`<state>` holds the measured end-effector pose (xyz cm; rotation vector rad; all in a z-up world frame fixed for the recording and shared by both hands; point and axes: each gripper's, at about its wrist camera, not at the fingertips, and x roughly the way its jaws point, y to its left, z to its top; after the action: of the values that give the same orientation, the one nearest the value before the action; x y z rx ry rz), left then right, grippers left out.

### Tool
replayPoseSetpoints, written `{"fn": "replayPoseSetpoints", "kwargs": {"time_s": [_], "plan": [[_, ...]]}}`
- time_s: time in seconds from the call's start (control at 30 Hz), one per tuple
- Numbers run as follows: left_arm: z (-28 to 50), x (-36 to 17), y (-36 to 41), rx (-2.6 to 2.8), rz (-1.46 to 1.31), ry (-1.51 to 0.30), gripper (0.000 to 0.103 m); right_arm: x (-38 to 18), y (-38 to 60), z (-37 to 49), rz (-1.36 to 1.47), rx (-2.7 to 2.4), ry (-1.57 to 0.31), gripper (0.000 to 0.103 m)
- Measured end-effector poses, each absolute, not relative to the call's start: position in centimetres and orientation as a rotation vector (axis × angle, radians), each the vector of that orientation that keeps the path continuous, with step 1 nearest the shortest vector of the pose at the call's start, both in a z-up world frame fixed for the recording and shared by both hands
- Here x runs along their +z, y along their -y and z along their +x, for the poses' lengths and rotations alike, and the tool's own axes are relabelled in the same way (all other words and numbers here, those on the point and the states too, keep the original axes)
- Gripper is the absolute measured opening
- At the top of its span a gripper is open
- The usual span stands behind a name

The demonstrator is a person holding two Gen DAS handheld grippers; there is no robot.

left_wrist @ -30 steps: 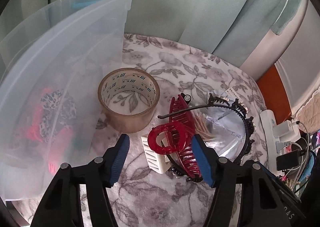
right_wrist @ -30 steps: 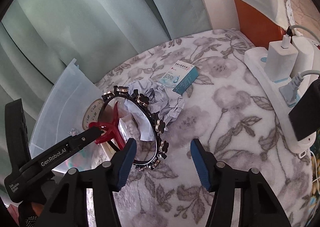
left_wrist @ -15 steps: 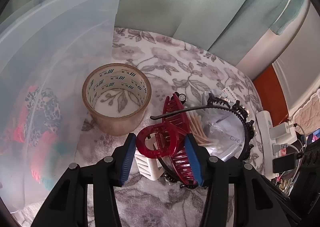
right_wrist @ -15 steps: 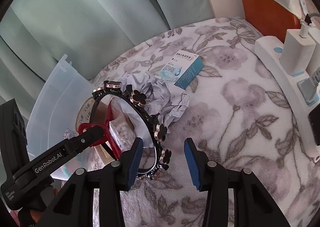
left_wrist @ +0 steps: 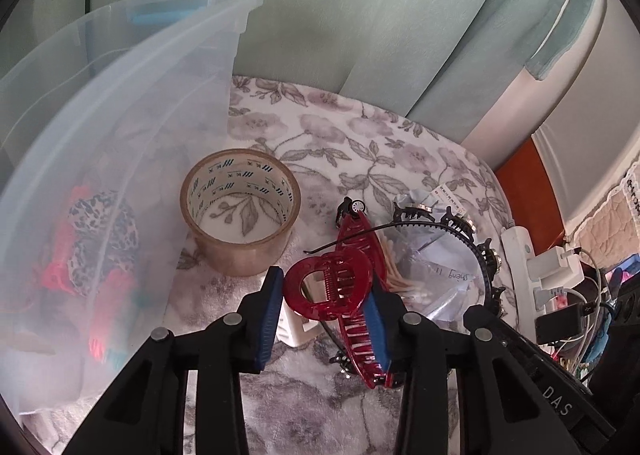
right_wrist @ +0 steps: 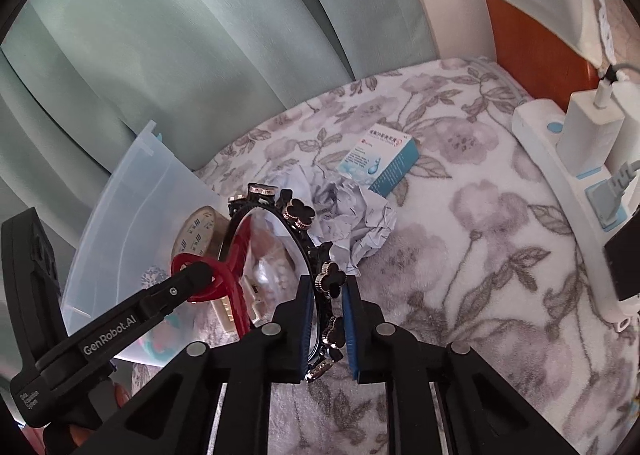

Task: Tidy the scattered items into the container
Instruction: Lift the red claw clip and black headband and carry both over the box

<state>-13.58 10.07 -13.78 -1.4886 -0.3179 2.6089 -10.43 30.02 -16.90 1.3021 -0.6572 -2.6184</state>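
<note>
The left tool (left_wrist: 326, 309) is clenched on a red hair claw (left_wrist: 340, 291). The right tool (right_wrist: 327, 329) is clamped on a black studded headband (right_wrist: 304, 239). The translucent container (left_wrist: 100, 159) stands at nine o'clock of the tape roll (left_wrist: 240, 211).

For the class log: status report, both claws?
Left claw shut on red hair clip. Right claw shut on black headband. Container left, tape roll beside.
</note>
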Motion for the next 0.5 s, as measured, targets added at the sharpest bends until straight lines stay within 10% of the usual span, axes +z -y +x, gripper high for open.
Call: {"fn": "replayPoseSetpoints", "kwargs": {"time_s": [0.5], "plan": [[-10.3,-8.8,-9.9,2.688,-1.311,0.326,0.04,-11.1,-29.8,-6.8,1.175,-2.662,0.629,0.013]]}}
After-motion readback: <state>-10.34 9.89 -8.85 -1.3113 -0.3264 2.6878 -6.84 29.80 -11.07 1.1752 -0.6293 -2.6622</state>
